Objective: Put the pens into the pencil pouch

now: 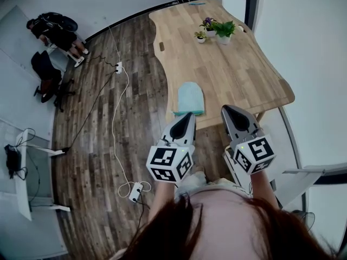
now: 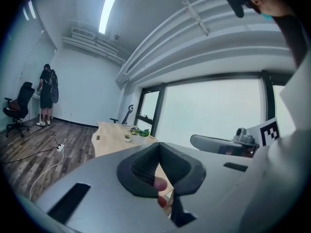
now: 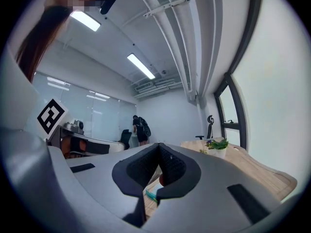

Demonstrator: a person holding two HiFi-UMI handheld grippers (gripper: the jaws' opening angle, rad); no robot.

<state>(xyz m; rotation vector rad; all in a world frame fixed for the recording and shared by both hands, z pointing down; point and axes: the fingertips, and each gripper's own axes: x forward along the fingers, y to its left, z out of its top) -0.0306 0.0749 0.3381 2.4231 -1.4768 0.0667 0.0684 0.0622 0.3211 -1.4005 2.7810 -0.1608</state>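
A person [image 1: 52, 28] stands by the left wall, and a white cable [image 1: 114, 129] trails over the floor. The left gripper [image 1: 188, 118] hangs at the table's [image 1: 238, 75] near edge with its jaws pressed together and nothing between them. The blue pouch [image 1: 191, 97] lies flat at that near edge, just beyond its tip. The right gripper [image 1: 227, 111], to the pouch's right, is closed and empty too. Plants [image 1: 217, 30] sit toward the far end. A thin teal thing [image 1: 197, 4] lies at the far edge, too small to name.
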